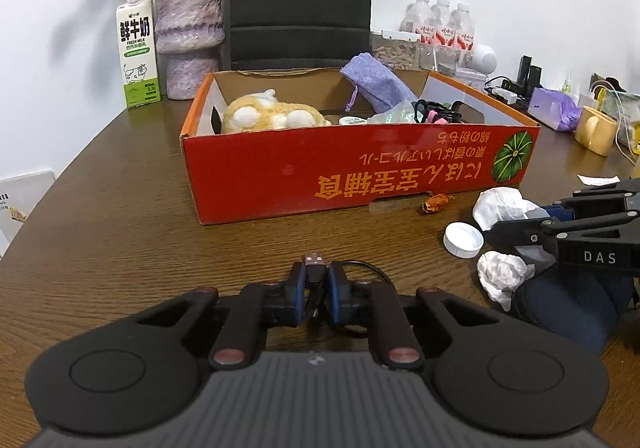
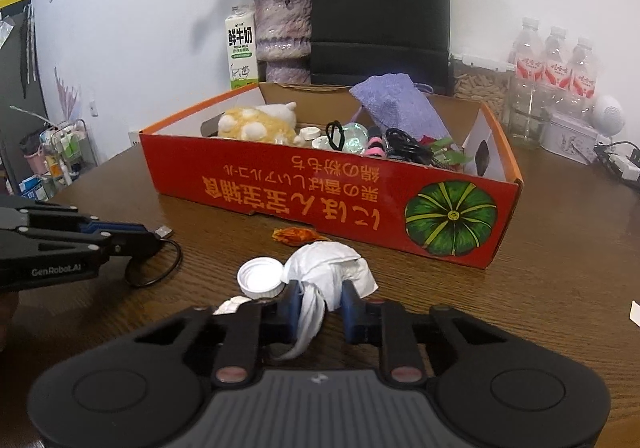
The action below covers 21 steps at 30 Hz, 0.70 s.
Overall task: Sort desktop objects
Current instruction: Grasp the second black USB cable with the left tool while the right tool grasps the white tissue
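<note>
Three water bottles (image 2: 554,60), two crumpled tissues (image 1: 500,204), one white cap (image 1: 463,240), one red box (image 1: 352,168), one milk carton (image 1: 137,48), one vase (image 1: 190,32).

Lower length of USB cable (image 1: 314,290) concealed between left gripper (image 1: 316,278) pads and behind the linkage. Crumpled tissue (image 2: 326,268) partly covered by right gripper (image 2: 320,298), tail dropping out of sight behind the body; second tissue (image 2: 230,305) visible only as a sliver. Contents at far end of red box (image 1: 340,172) tangled, not individually identifiable.
</note>
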Available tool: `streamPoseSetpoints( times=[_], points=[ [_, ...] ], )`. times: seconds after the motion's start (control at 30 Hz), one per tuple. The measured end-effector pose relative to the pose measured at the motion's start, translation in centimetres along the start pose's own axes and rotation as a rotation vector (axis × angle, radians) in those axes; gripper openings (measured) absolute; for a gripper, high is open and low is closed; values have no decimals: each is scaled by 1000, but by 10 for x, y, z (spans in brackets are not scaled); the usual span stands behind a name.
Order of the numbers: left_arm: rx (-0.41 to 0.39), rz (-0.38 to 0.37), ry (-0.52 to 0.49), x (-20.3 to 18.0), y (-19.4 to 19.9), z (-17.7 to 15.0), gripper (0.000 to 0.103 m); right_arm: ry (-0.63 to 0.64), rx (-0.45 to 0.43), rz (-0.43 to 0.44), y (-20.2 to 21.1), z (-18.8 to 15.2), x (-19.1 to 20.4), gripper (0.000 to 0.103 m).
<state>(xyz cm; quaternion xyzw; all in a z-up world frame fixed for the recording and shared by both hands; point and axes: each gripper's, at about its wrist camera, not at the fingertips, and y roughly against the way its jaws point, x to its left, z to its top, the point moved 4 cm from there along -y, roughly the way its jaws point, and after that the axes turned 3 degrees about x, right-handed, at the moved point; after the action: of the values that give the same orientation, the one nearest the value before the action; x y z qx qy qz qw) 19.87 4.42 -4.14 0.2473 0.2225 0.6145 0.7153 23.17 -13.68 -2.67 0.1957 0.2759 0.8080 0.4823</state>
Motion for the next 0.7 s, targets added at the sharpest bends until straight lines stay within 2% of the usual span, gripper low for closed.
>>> streamPoseSetpoints(
  times=[0.1,0.4,0.7],
  points=[
    [-7,4,3,0,1,0,13,-4,-11,3,3,0,0,13],
    [-50,-4,42,1,12,7,13,-12,-44,-1,11,2,0,13],
    [-134,4,40,-3,27,32,13,-13,-116,-14,27,17,-1,13]
  ],
)
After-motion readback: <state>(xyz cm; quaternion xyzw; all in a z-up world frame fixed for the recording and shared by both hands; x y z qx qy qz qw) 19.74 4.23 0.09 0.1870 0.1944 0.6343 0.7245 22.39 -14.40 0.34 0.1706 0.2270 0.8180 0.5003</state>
